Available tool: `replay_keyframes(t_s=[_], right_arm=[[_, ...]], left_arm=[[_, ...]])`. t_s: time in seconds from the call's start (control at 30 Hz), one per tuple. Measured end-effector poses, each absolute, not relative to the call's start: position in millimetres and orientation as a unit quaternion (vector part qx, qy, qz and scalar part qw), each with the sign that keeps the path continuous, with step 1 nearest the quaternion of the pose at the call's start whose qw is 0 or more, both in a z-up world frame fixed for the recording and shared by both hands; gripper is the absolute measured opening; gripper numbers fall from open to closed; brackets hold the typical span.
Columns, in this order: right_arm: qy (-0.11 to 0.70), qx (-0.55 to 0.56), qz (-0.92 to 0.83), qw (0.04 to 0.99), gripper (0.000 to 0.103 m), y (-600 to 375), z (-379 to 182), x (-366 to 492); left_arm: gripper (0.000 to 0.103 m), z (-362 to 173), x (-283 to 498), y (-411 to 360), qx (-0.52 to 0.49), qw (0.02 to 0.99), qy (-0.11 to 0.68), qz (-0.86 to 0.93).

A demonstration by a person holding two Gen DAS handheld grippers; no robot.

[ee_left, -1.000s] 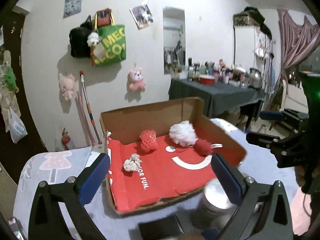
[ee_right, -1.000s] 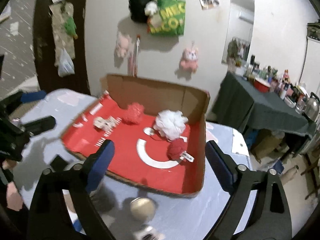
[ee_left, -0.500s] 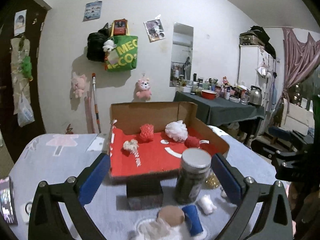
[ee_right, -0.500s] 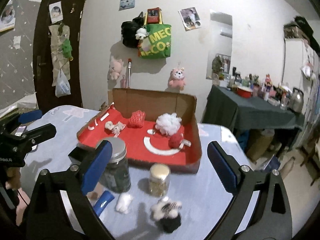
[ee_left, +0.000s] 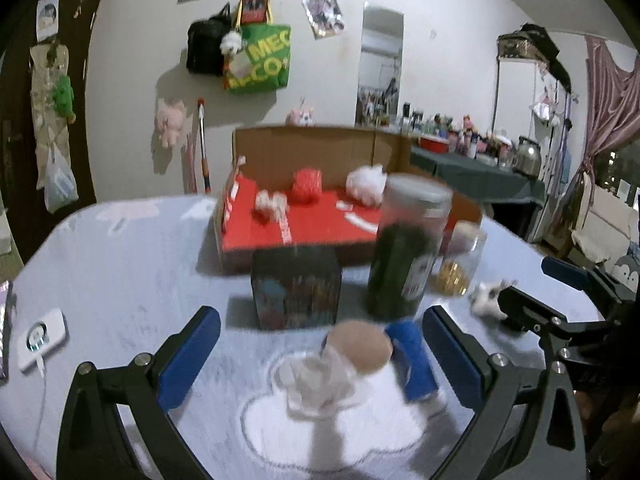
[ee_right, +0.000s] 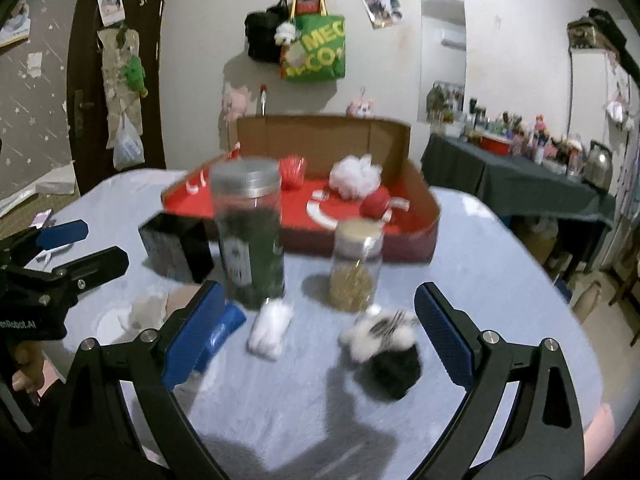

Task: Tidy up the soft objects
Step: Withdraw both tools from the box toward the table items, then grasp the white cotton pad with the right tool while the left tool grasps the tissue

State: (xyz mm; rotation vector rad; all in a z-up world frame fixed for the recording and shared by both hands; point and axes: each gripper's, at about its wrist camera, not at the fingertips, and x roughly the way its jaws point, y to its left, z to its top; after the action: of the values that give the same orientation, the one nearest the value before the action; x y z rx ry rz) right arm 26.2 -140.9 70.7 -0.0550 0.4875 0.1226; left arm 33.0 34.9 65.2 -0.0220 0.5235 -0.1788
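Note:
A cardboard box with a red floor [ee_right: 424,208] [ee_left: 240,236] stands at the far side of the table. In it lie a white puff [ee_right: 354,176], a red mesh ball [ee_right: 292,172], a red ball [ee_right: 374,204] and a small white and red piece [ee_left: 272,202]. Near the front lie a black and white plush [ee_right: 384,344], a small white soft piece [ee_right: 270,330], a blue roll [ee_left: 412,356] and a tan-topped white item [ee_left: 336,364]. My left gripper [ee_left: 320,356] is open over the tan-topped item. My right gripper [ee_right: 320,328] is open above the plush.
A tall dark jar with a silver lid [ee_right: 248,236], a small jar of gold bits [ee_right: 354,268] and a black tin [ee_left: 296,288] stand between the box and the soft items. A white charger [ee_left: 40,338] lies at the left. A dark side table [ee_right: 520,184] stands right.
Both grippers have pulled back and dropped lower from over the box. The jars, tin and loose soft items at the front have come into view.

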Motion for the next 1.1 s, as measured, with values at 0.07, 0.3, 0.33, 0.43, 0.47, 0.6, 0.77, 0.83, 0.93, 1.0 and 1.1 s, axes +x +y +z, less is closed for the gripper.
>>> replay_keyframes(t_s=[0.07, 0.3, 0.33, 0.43, 0.47, 0.6, 0.77, 0.83, 0.93, 1.0, 1.1], right_arm=[[0.251, -0.026, 0.063, 0.966, 0.097, -138.8, 61.1, 29.4], [0.274, -0.023, 0.068, 0.959, 0.097, -132.7, 43.4, 39.2], [0.275, -0.023, 0.069, 0.959, 0.097, -132.0, 43.4, 40.9], [0.284, -0.022, 0.083, 0.955, 0.097, -128.3, 40.1, 45.9], [0.290, -0.021, 0.088, 0.953, 0.097, -127.6, 38.6, 48.6], [0.307, -0.012, 0.104, 0.946, 0.097, -126.3, 33.9, 57.6], [0.318, -0.010, 0.118, 0.941, 0.089, -123.8, 28.5, 65.8], [0.323, -0.013, 0.123, 0.938, 0.080, -121.7, 26.5, 69.2], [0.332, -0.010, 0.130, 0.934, 0.070, -121.2, 23.1, 74.1], [0.338, -0.010, 0.133, 0.931, 0.055, -120.7, 20.4, 77.3], [0.357, 0.001, 0.155, 0.921, 0.028, -121.3, 14.3, 81.2]], left_arm=[[0.103, 54.3, 36.3, 36.5, -0.017, 0.956, 0.278, -0.091], [0.103, 34.3, 44.7, 42.0, -0.022, 0.945, 0.316, -0.083], [0.103, 33.3, 45.8, 42.7, -0.022, 0.944, 0.319, -0.083], [0.103, 29.0, 49.9, 43.6, -0.022, 0.940, 0.330, -0.084], [0.101, 27.0, 51.0, 43.7, -0.020, 0.938, 0.336, -0.082], [0.097, 22.9, 55.6, 45.5, -0.017, 0.933, 0.349, -0.083], [0.087, 19.0, 59.4, 45.0, -0.010, 0.929, 0.360, -0.088], [0.083, 16.7, 60.9, 43.7, -0.007, 0.926, 0.366, -0.091], [0.072, 13.6, 61.5, 41.2, -0.002, 0.924, 0.369, -0.095], [0.060, 12.5, 61.5, 40.7, 0.002, 0.924, 0.369, -0.102], [0.021, 13.8, 60.4, 40.5, 0.002, 0.922, 0.368, -0.121]])
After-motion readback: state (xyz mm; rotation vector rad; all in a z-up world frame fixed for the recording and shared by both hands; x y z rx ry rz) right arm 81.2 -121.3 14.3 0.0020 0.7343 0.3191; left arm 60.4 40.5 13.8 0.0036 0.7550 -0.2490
